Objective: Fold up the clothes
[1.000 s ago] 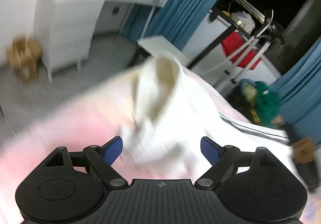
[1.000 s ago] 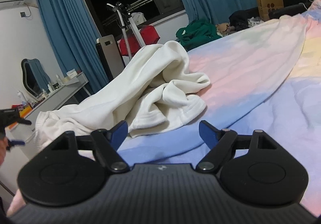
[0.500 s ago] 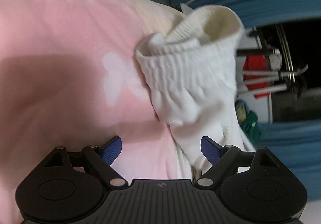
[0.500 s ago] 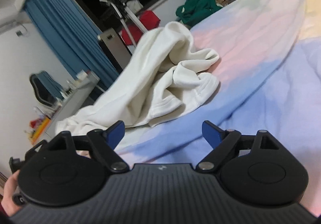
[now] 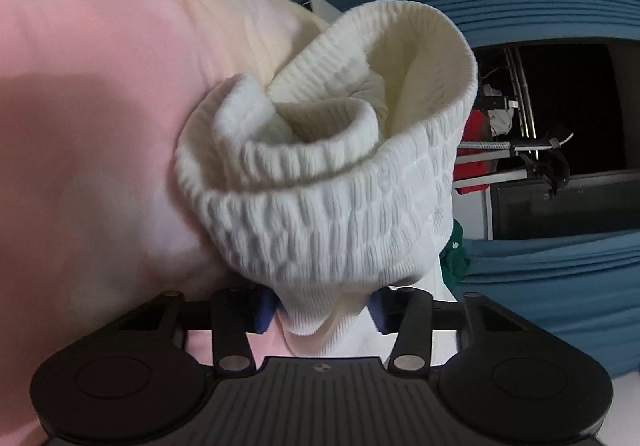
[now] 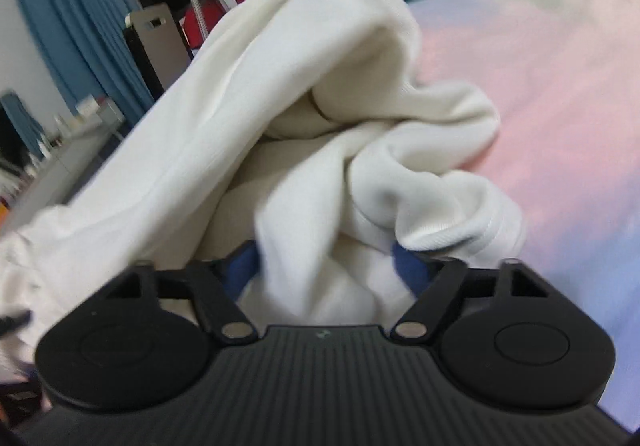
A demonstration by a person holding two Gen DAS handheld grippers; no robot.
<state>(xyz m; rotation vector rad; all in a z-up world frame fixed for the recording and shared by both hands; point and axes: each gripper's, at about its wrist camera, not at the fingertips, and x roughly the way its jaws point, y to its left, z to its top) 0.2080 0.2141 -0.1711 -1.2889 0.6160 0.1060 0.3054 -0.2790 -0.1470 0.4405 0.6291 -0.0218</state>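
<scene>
Both tools bite into a crumpled cream garment [image 6: 304, 94] heaped on the pastel bed [image 6: 560, 94]. The left tool [image 5: 325, 308] has just been closing and pinches its ribbed cuff [image 5: 320, 206]; the right tool [image 6: 324, 266] has just been closing on a soft bunch. The step looks like the opening grab; next, lift and spread the cloth flat.

No readable words, numbers or brand names in either view, small round emblem on the left gripper [image 5: 325, 304] body too tiny to make out, faint mark on the right gripper [image 6: 324, 264] body likewise illegible
</scene>
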